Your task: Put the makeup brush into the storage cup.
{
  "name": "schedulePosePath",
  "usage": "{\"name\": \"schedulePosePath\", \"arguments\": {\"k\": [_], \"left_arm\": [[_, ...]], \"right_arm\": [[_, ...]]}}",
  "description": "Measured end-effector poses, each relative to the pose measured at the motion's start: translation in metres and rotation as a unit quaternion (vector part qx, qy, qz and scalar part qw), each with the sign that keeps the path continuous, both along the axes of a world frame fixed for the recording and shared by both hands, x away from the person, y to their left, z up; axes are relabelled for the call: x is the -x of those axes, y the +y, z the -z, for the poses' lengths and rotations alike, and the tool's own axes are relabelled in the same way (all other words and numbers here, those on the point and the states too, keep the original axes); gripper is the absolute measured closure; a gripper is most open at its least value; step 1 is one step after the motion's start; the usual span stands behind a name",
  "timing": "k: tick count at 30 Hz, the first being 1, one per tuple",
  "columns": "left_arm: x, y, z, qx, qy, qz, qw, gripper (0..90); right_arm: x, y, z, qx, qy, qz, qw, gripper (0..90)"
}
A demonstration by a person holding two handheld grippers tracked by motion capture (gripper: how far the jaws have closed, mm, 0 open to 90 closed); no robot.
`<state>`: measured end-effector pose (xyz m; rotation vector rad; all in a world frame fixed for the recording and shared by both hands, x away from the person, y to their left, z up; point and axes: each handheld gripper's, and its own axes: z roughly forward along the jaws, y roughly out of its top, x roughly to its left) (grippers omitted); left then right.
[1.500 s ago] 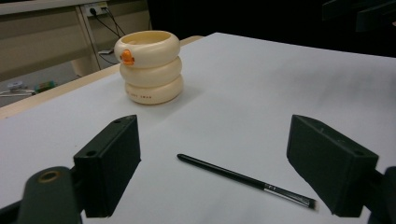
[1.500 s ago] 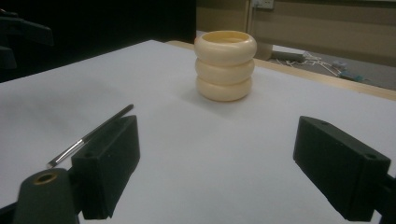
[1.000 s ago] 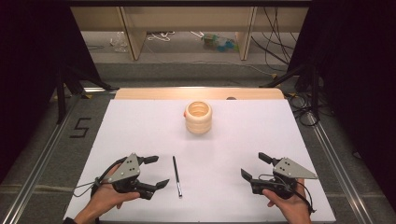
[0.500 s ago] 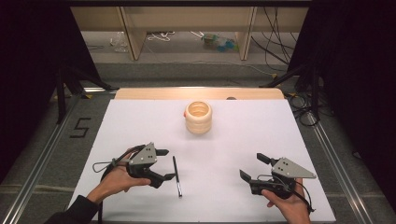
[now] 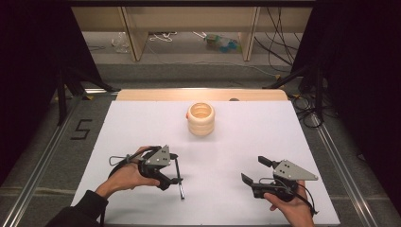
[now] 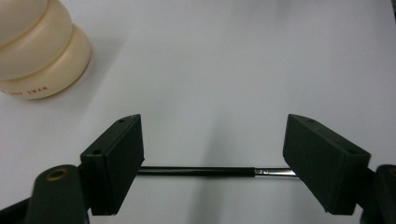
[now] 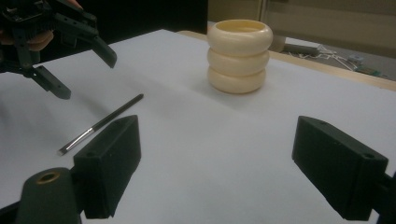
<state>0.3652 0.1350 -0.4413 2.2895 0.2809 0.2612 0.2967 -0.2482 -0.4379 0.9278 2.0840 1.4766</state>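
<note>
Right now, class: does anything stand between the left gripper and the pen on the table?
Nothing visible does. The left gripper is open over the pen, which lies flat between its jaws on bare table.

The cream holder (image 6: 39, 51) carries small brown print along its lowest ring, close to the white table; the last word reads "SWAN", and the word before it is too blurred to make out. On the grey floor (image 5: 56, 142) to the left of the holder, beyond the table's left edge, a black "5" (image 5: 81, 129) is marked.
</note>
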Motion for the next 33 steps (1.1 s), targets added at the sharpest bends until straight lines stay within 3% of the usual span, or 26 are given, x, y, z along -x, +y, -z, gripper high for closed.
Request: {"name": "schedulePosePath", "arguments": {"k": [3, 4, 8, 11, 13, 18, 19, 21, 22, 27, 28, 29, 33], "left_arm": [[-0.004, -0.003, -0.002, -0.008, 0.001, 0.009, 0.9999, 21.7], [-0.006, -0.006, -0.002, -0.023, 0.002, 0.020, 0.9995, 21.5], [-0.010, -0.014, 0.001, -0.051, 0.009, 0.040, 0.9979, 21.5], [-0.013, -0.018, 0.005, -0.077, 0.017, 0.061, 0.9950, 21.5], [-0.014, -0.022, 0.009, -0.100, 0.009, 0.067, 0.9927, 21.4], [-0.014, -0.030, 0.011, -0.104, 0.013, 0.081, 0.9913, 22.1], [-0.014, -0.033, 0.012, -0.103, 0.025, 0.089, 0.9905, 22.3], [-0.014, -0.034, 0.013, -0.118, 0.023, 0.097, 0.9879, 22.7], [-0.015, -0.034, 0.012, -0.138, 0.015, 0.107, 0.9845, 22.7], [-0.018, -0.033, 0.013, -0.131, 0.020, 0.101, 0.9860, 22.3], [-0.019, -0.032, 0.013, -0.134, 0.021, 0.102, 0.9854, 22.3], [-0.019, -0.032, 0.013, -0.136, 0.024, 0.103, 0.9851, 22.4], [-0.020, -0.032, 0.015, -0.144, 0.024, 0.109, 0.9833, 23.9]], "right_arm": [[0.000, 0.000, 0.000, 0.001, -0.004, 0.000, 1.0000, 17.0], [-0.001, 0.000, 0.000, 0.002, -0.006, 0.001, 1.0000, 17.0], [-0.002, -0.001, 0.001, 0.008, -0.012, -0.002, 0.9999, 17.1], [-0.001, 0.000, 0.001, 0.004, -0.002, -0.004, 1.0000, 17.3], [-0.002, -0.001, 0.001, 0.008, -0.013, -0.004, 0.9999, 17.3], [-0.001, 0.000, 0.000, 0.011, 0.001, -0.008, 0.9999, 17.5], [-0.001, 0.000, 0.000, 0.012, 0.002, -0.008, 0.9999, 17.5], [-0.001, 0.000, 0.000, 0.012, 0.001, -0.009, 0.9999, 17.6], [0.000, 0.000, 0.000, 0.011, 0.002, -0.010, 0.9999, 17.6], [0.000, 0.000, 0.000, 0.011, 0.002, -0.011, 0.9999, 17.8], [0.000, 0.000, 0.000, 0.015, 0.002, -0.008, 0.9999, 17.8], [-0.001, 0.002, 0.001, 0.001, -0.001, -0.014, 0.9999, 17.9], [-0.002, 0.001, 0.002, 0.006, -0.016, -0.011, 0.9998, 17.9]]}}
